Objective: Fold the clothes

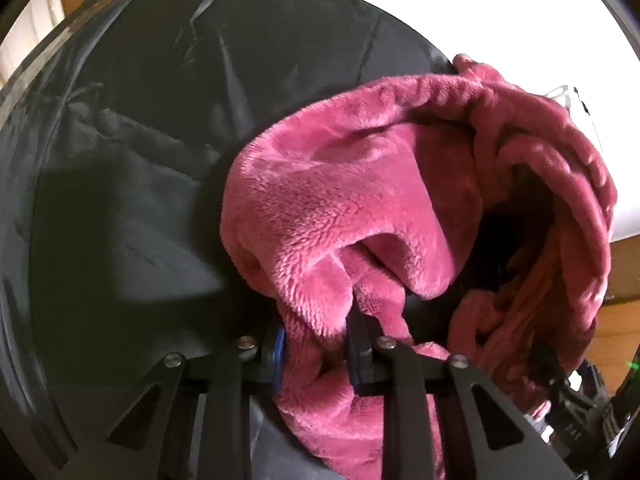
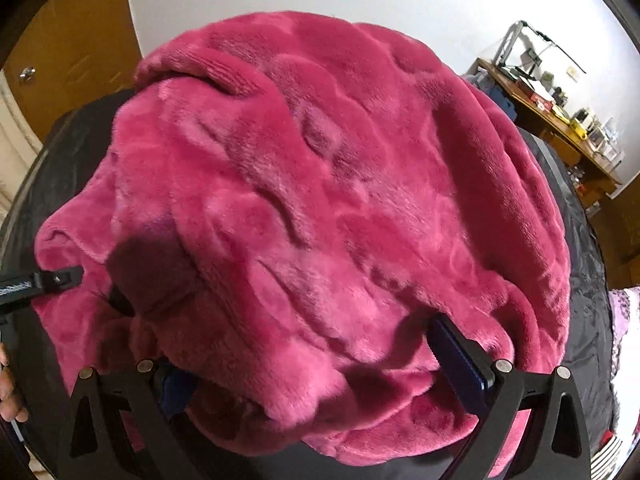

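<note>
A pink fleece garment (image 2: 320, 180) lies bunched in a thick heap on a black sheet (image 1: 120, 160). In the left wrist view the same pink fleece garment (image 1: 340, 200) hangs in folds over my left gripper (image 1: 318, 344), whose blue pads pinch a fold of it. That gripper's black finger also shows at the garment's left edge (image 2: 60, 278) in the right wrist view. My right gripper (image 2: 320, 368) stands wide open at the heap's near edge, the fleece bulging between its fingers; the left finger is partly buried.
The black sheet (image 2: 580, 280) covers the whole work surface. A cluttered wooden desk (image 2: 560, 120) stands at the back right by a white wall. A wooden door (image 2: 72, 52) is at the back left. Patterned cloth (image 2: 628, 320) lies at the right edge.
</note>
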### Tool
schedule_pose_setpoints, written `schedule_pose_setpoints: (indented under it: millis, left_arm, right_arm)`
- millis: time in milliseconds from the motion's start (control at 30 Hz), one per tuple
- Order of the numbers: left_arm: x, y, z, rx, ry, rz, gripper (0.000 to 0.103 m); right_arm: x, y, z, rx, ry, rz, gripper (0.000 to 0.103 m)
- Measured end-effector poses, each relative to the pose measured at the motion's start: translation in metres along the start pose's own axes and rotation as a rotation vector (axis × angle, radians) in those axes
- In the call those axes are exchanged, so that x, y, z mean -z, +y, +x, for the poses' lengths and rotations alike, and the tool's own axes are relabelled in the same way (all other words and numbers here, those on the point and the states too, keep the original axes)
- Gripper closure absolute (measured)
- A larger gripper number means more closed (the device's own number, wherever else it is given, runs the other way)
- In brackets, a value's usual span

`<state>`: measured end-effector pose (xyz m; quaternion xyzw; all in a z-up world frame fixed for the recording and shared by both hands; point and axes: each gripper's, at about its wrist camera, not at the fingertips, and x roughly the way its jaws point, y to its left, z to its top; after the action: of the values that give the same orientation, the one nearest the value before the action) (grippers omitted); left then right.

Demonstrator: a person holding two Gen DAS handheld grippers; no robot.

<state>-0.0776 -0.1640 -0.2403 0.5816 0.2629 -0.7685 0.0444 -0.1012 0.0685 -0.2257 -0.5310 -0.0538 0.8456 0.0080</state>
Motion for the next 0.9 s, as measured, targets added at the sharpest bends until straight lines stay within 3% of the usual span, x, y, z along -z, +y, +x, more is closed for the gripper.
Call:
schedule_pose_setpoints:
  millis: [100, 133, 233, 267, 367, 567, 700, 767, 900]
  left_arm:
    - [-0.001, 0.003, -0.004, -0.012, -0.016, -0.001, 0.080]
    - [-0.001, 0.004, -0.007, -0.019, -0.022, -0.001, 0.080]
    - [-0.005, 0.008, -0.015, -0.044, -0.055, -0.006, 0.080]
    - [-0.007, 0.010, -0.018, -0.052, -0.068, -0.013, 0.081]
    - [-0.014, 0.018, -0.030, -0.077, -0.109, -0.034, 0.081]
    - [-0.015, 0.038, -0.079, -0.109, -0.239, -0.123, 0.081]
    - [-0.014, 0.044, -0.117, -0.138, -0.332, -0.157, 0.081]
    - [-0.014, 0.048, -0.136, -0.150, -0.376, -0.169, 0.081]
    - [-0.012, 0.061, -0.177, -0.169, -0.470, -0.216, 0.081]
  right_arm:
    - [-0.003, 0.013, 0.005, 0.001, -0.019, -0.040, 0.000]
    - [-0.003, 0.019, 0.006, 0.004, -0.025, -0.058, 0.006]
    - [-0.006, 0.022, 0.015, -0.003, 0.009, -0.069, 0.052]
    - [-0.006, 0.020, 0.017, -0.009, 0.016, -0.063, 0.062]
    - [-0.006, 0.012, 0.011, -0.033, 0.012, -0.042, 0.072]
    - [0.002, -0.007, -0.020, -0.044, -0.012, -0.060, 0.077]
    - [0.021, -0.013, -0.047, -0.106, -0.027, -0.079, 0.078]
    - [0.037, -0.023, -0.063, -0.154, -0.021, -0.097, 0.078]
    - [0.104, -0.028, -0.078, -0.275, 0.022, -0.160, 0.078]
